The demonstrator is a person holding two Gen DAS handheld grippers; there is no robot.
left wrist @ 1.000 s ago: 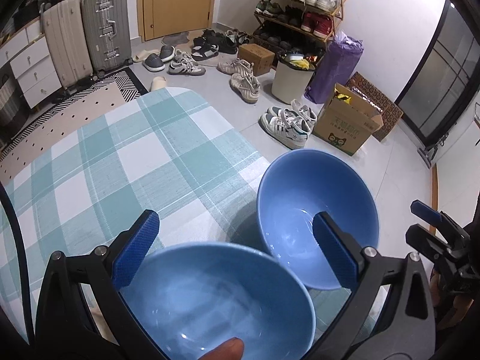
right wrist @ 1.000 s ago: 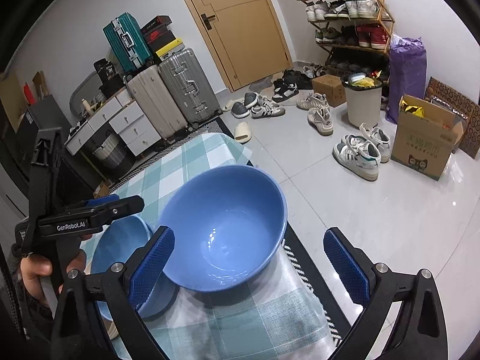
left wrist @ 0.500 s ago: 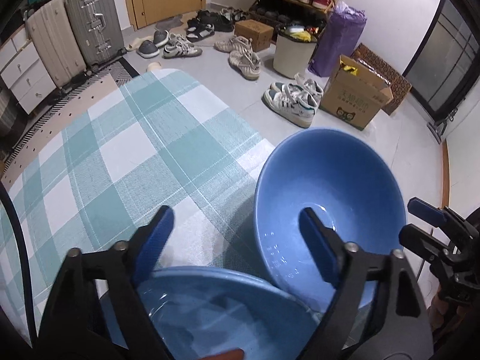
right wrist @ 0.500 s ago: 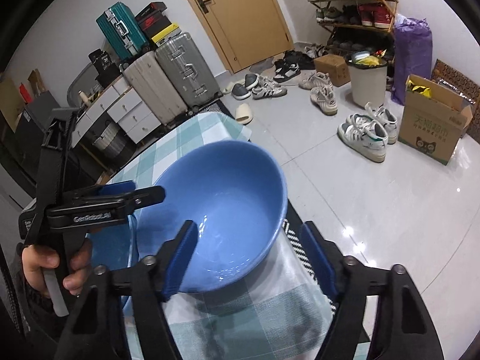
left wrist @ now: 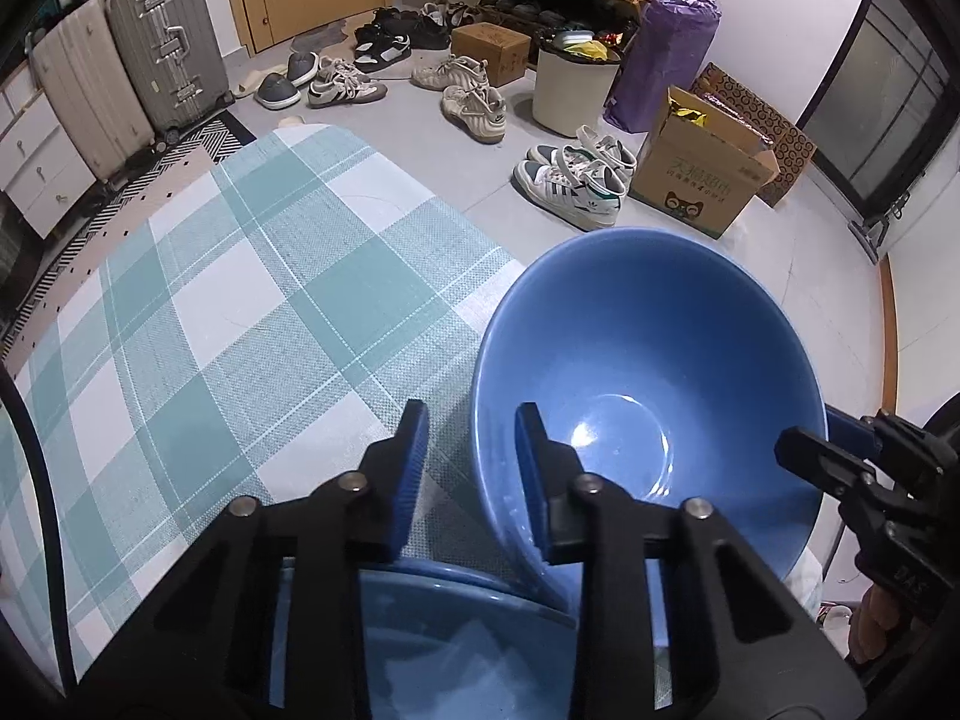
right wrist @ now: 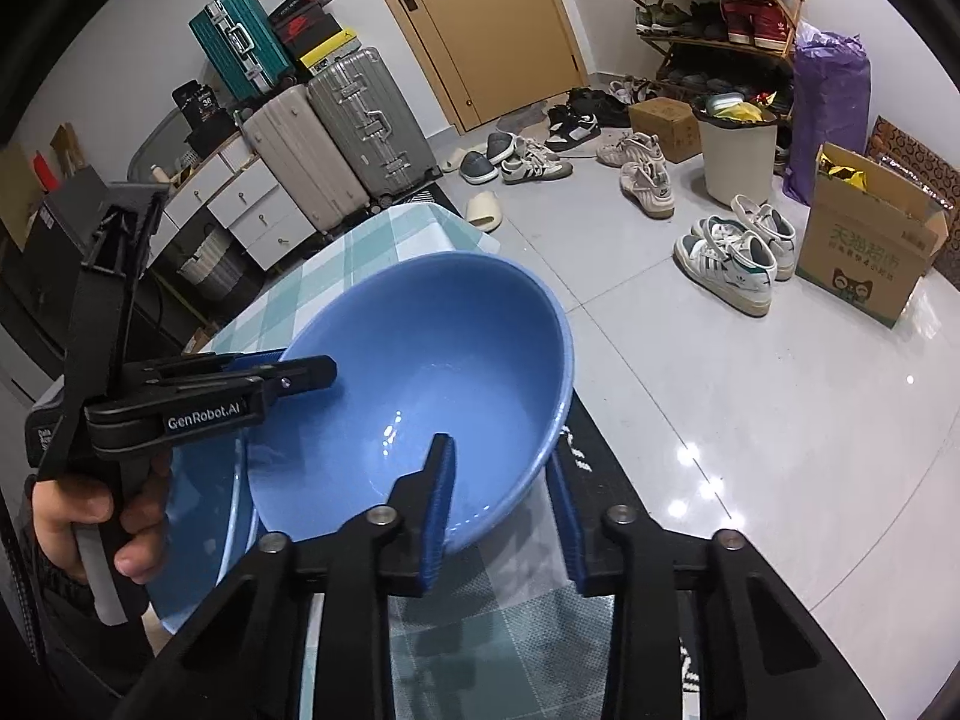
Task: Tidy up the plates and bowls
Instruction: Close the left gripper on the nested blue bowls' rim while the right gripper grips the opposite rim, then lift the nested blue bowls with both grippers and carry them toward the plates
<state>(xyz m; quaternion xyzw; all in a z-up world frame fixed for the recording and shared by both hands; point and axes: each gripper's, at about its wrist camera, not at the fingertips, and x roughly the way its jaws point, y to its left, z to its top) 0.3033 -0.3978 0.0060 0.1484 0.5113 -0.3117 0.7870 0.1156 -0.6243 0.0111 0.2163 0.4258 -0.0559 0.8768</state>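
Tongs [left wrist: 471,462] [right wrist: 501,498] newly narrowed astride bowl [left wrist: 648,396] rim

Each handheld gripper, the left gripper [left wrist: 471,468] and the right gripper [right wrist: 501,504], was a matte black plastic frame with silver screw heads and ribbed blue pads. White "GenRobot.AI" lettering marked the left one's side, beside a dark knitted cuff [right wrist: 57,585].
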